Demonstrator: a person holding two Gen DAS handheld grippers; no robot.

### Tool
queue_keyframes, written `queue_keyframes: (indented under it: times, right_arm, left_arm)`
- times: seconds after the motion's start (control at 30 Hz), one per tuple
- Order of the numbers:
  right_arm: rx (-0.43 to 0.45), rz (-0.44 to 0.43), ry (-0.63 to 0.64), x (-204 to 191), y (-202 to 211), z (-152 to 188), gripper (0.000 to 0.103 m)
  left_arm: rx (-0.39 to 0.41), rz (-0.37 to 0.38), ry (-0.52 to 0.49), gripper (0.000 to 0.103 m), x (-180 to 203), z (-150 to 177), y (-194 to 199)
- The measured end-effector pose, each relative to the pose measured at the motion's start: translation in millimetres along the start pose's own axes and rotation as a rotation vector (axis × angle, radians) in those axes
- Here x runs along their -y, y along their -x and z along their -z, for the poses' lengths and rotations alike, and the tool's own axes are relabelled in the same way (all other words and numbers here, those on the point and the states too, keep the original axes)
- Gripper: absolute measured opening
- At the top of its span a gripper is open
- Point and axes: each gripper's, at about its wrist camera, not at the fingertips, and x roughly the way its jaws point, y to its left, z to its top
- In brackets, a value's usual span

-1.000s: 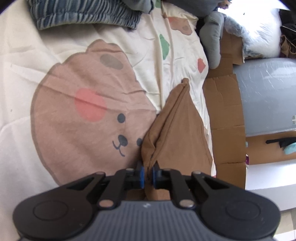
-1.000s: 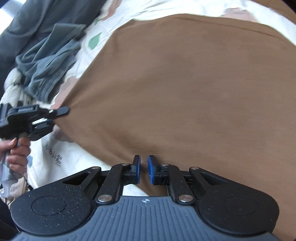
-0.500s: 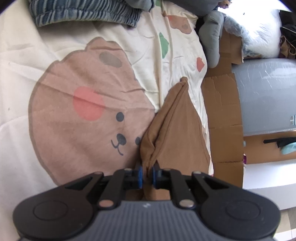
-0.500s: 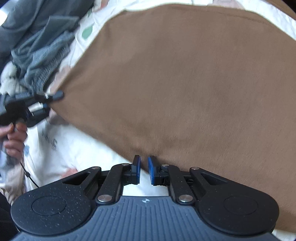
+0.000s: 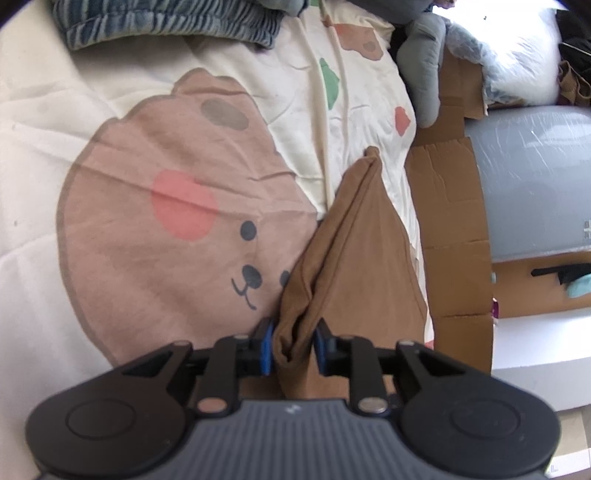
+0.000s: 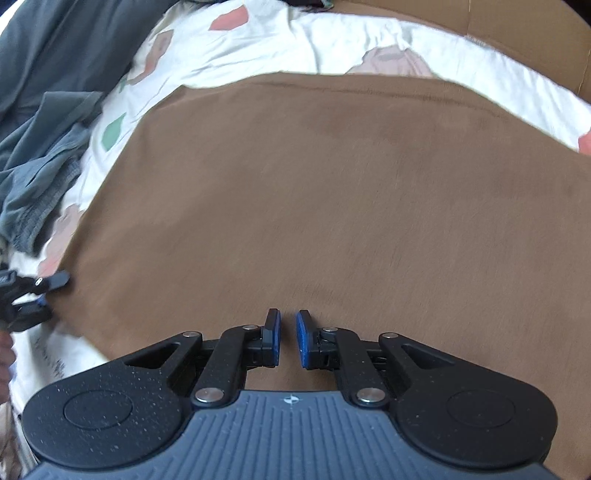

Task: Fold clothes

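Note:
A brown garment [image 6: 332, 192] lies spread over the bear-print bed sheet [image 5: 155, 192]. In the left wrist view one bunched corner of the brown garment [image 5: 354, 266] runs back between the blue pads of my left gripper [image 5: 293, 345]. Its jaws are opening, and the fold sits loosely between them with the pads no longer pinching it. That left gripper [image 6: 55, 291] also shows at the left edge of the right wrist view, at the garment's corner. My right gripper [image 6: 288, 343] hovers over the garment's near part, jaws slightly apart with nothing between them.
Striped blue jeans [image 5: 166, 22] lie at the head of the sheet. Grey clothes [image 6: 44, 155] are heaped to the left of the brown garment. Flattened cardboard [image 5: 450, 229] and a grey plastic-wrapped mattress [image 5: 535, 177] lie beside the bed.
My left gripper's jaws have spread apart around the brown fold they pinched before. The right gripper has moved from the garment's edge to over its surface, and the garment has settled flatter.

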Motion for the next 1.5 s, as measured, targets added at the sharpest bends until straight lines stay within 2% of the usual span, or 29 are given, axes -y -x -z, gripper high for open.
queue_keyframes:
  times: [0.1, 0.37, 0.73, 1.0, 1.27, 1.33, 1.43, 1.5]
  right_arm:
    - [0.027, 0.036, -0.013, 4.5, -5.6, -14.0, 0.016]
    - [0.07, 0.099, -0.036, 12.8, -28.2, -49.1, 0.016]
    - [0.137, 0.179, 0.0, 12.6, -42.9, -90.0, 0.016]
    - [0.151, 0.238, -0.053, 25.0, -59.7, -127.3, 0.015]
    - [0.155, 0.249, -0.046, 33.1, -69.8, -157.9, 0.016]
    - [0.157, 0.244, -0.046, 32.0, -65.2, -159.4, 0.018]
    - [0.17, 0.234, -0.027, 26.0, -51.8, -156.5, 0.029]
    - [0.182, 0.225, -0.015, 20.2, -39.1, -152.2, 0.031]
  left_arm:
    - [-0.004, 0.009, 0.011, 0.018, -2.9, -0.5, 1.0]
    - [0.004, 0.01, -0.008, 0.017, -1.5, 0.2, 2.6]
    - [0.031, 0.014, 0.009, 0.015, -2.4, 1.2, 3.5]
    - [0.045, 0.01, 0.04, 0.013, -1.4, 4.0, 2.8]
    - [0.045, 0.004, 0.008, 0.011, 16.3, 2.2, 11.5]
    - [0.047, 0.01, 0.009, 0.011, 20.4, 1.7, 13.4]
    - [0.052, -0.004, 0.008, 0.01, 27.3, 1.3, 14.0]
    - [0.055, -0.014, 0.003, 0.01, 32.6, 1.3, 14.5]
